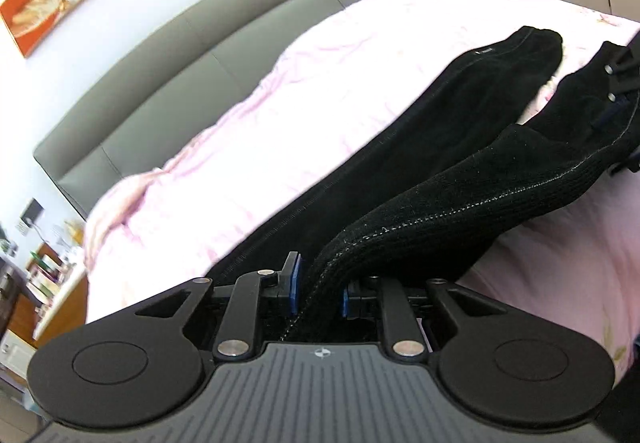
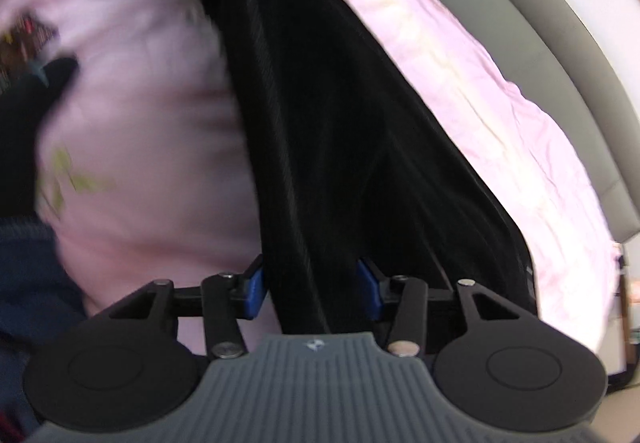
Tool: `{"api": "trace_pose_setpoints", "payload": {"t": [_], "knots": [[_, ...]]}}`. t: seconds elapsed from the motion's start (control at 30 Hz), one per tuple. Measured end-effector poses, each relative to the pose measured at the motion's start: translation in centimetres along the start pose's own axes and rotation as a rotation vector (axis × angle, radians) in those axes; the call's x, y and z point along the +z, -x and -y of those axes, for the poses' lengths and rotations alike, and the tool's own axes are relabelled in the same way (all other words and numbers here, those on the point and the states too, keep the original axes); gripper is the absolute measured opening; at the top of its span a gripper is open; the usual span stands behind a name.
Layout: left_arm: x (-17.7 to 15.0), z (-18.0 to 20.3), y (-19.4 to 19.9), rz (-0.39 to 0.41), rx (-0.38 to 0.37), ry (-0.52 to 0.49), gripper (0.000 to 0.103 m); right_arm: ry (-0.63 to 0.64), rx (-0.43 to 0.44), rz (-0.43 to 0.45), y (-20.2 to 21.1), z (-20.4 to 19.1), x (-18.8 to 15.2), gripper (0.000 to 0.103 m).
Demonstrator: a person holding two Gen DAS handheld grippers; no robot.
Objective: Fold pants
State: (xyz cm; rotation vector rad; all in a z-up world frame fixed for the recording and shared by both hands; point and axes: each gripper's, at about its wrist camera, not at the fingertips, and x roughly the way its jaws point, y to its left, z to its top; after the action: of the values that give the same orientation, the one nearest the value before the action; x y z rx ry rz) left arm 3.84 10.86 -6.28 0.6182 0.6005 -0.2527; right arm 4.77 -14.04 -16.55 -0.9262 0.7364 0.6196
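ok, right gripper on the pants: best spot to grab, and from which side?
Take the bunched fold of the pants already lying between the right gripper, coming along the bed from the near end. There the cloth gathers into a narrow ridge that fits between the fingers. The left gripper already pinches a stitched edge, so grip beside it, not over it.

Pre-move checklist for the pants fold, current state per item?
1. Left gripper clamped on the black pants: ok, ribbed hem edge pinched between the blue pads.
2. Right gripper gripping: not ok, jaws stand apart with fabric loose between them.
3. Lifted leg clear of the pink duvet: ok near the left gripper.
4. Other leg flat on the duvet: ok.
5. Waistband position: cannot tell.
6. Right wrist view sharp: not ok, blurred.
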Motion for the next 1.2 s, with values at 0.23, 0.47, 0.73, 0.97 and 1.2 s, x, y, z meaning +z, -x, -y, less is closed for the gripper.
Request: {"api": "trace_pose_setpoints", "payload": {"t": [0.23,0.47,0.73,0.97,1.2], "knots": [[-0.5,-0.4,1.3,0.001,-0.004,0.027,0.021,0.023,-0.069,-0.175,-2.3,1.4,-2.5,0.024],[-0.6,0.0,2.7,-0.002,-0.016,0.005,0.023,-0.007,-0.131,-0.226,-1.7,6.6,-4.5,0.002],[1.0,-0.9,0.5,0.02,-0.034,-0.044,0.023,-0.114,-0.265,-0.113,0.8,12.6,-4.3,0.0],[5.2,-6.5,-5.5,0.014,-0.024,-0.028,0.023,-0.037,-0.322,-0.055,-1.8,19.0,-0.3,0.0],[8.0,-10.2,-16.5,-0.119,-0.085,-0.026,0.023,0.01,-0.223,-0.112,-10.9,25.1,3.3,0.0]]}}
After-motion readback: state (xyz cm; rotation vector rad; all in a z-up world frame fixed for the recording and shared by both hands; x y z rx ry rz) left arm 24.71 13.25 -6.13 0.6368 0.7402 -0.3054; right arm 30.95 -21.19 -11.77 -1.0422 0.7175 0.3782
